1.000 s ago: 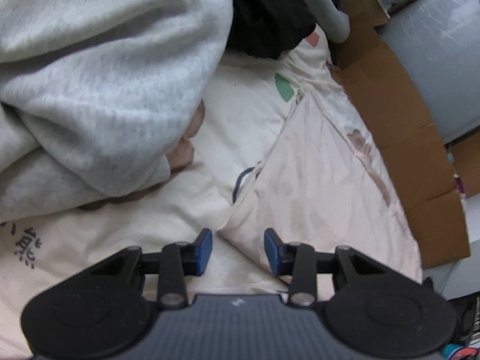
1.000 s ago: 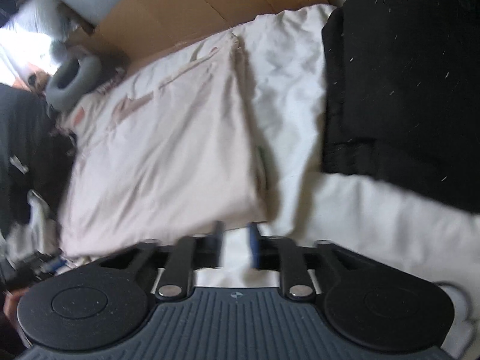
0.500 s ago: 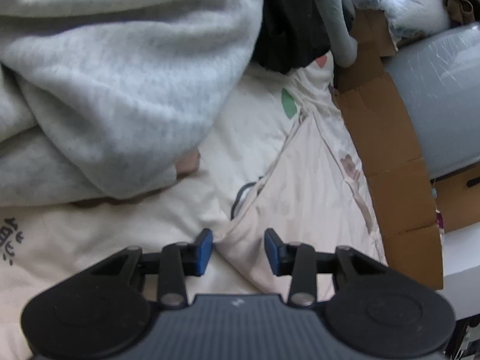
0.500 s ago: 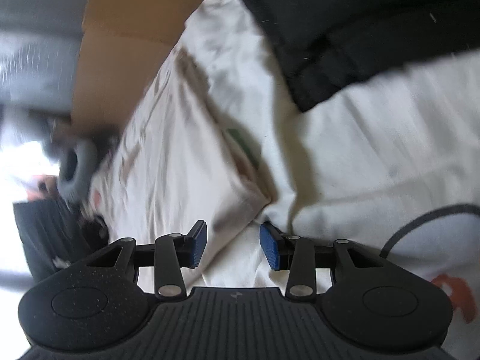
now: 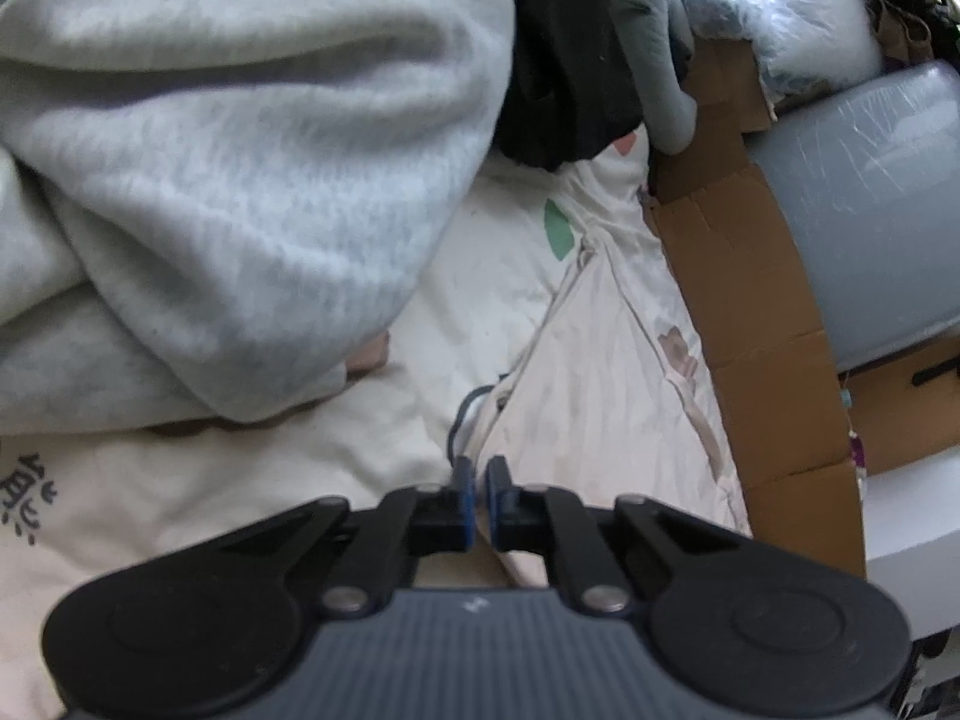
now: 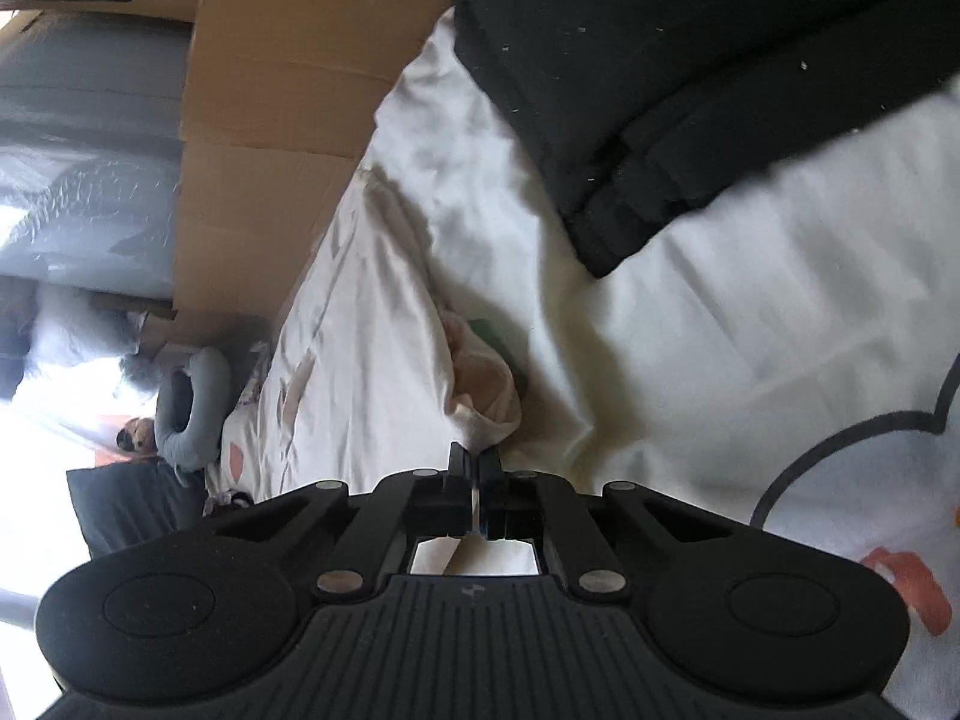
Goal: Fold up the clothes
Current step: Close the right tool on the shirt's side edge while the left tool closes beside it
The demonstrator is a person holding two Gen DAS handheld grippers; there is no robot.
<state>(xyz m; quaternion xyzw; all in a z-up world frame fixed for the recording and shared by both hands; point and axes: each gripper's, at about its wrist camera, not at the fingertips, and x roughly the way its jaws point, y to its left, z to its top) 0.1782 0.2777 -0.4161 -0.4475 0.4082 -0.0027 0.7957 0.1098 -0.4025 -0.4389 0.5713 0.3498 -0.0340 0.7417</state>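
Cardboard (image 5: 756, 324) walls one bedside; both grippers (image 5: 479, 480) (image 6: 474, 468) pinch the pale garment's (image 5: 606, 384) near corners.

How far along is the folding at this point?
Done: a black garment lies folded on the bedsheet. In hand: the left claw and right claw are each shut on a near corner of the pale pink garment. Left: folding it over, then the grey sweatshirt, which lies heaped.

Daylight blows out the far corners of both fisheye views; edges bend and darken, near fabric is soft, shadows fall under folds.
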